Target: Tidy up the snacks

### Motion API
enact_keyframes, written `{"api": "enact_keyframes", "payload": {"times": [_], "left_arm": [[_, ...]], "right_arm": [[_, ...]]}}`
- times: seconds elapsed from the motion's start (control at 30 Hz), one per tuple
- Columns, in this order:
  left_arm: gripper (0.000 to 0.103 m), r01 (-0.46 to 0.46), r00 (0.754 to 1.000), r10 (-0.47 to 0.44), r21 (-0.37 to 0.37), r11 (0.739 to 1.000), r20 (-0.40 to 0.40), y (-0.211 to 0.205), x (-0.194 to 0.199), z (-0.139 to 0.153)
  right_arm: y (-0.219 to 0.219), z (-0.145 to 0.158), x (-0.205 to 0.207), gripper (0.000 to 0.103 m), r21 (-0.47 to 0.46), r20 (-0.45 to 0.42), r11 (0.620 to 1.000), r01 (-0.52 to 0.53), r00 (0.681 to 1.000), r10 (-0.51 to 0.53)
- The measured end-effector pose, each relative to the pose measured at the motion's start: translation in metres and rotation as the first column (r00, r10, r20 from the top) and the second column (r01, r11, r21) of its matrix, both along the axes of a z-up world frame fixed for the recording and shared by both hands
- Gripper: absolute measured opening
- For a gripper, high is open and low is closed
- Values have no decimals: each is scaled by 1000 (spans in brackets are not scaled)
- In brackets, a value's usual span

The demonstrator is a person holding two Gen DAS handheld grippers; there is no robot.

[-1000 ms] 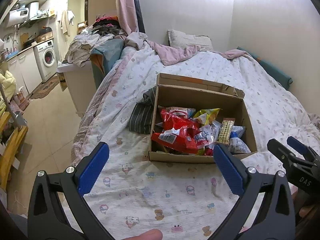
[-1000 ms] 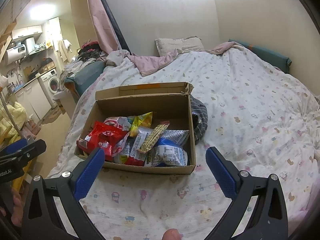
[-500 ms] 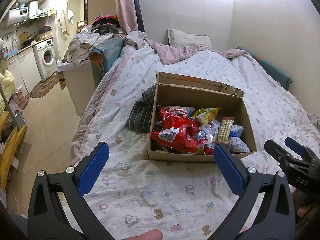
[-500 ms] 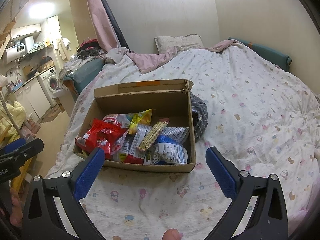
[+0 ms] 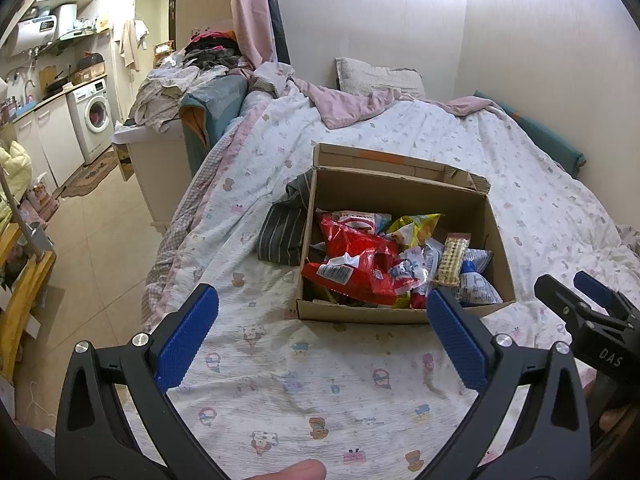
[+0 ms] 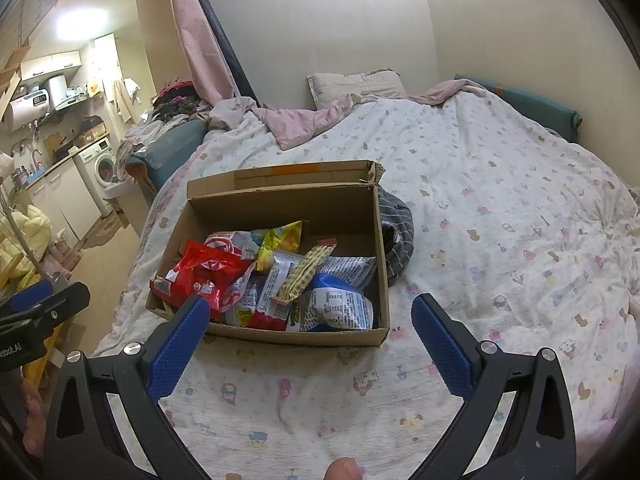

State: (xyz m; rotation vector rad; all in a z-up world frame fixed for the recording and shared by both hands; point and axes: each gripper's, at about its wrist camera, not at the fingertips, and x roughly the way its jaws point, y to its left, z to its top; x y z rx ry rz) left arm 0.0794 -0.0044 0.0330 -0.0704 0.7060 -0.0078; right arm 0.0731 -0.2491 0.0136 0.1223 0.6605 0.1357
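Snacks: crinkly red, yellow and blue packets [image 6: 276, 280] heaped inside the open brown cardboard box [image 6: 296, 336] on the bed [image 6: 500, 216].
Progress: fits sorted or unsorted.
Left gripper [image 5: 320, 332]: spread, empty.
Right gripper [image 6: 310, 340]: spread, empty.

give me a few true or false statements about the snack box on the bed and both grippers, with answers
1. The brown cardboard box sits on the patterned white bedspread. True.
2. The left gripper is shut on the red foil snack bag. False: its jaws stand wide apart, empty, short of the box.
3. A striped grey cloth lies against the outside of the box. True.
4. The box is empty. False: it holds many snack packets, among them a yellow wafer bar lying on top.
5. The right gripper is open and holds nothing. True.
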Motion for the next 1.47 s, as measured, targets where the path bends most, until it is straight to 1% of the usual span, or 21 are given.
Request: {"api": "enact_keyframes", "payload": {"times": [1.47], "left_arm": [[103,2,1000,-2,1,1000,-5,2,-1,-2]], "right_arm": [[1,3,0,103,-7,3,1000,-4,1000,4]]}}
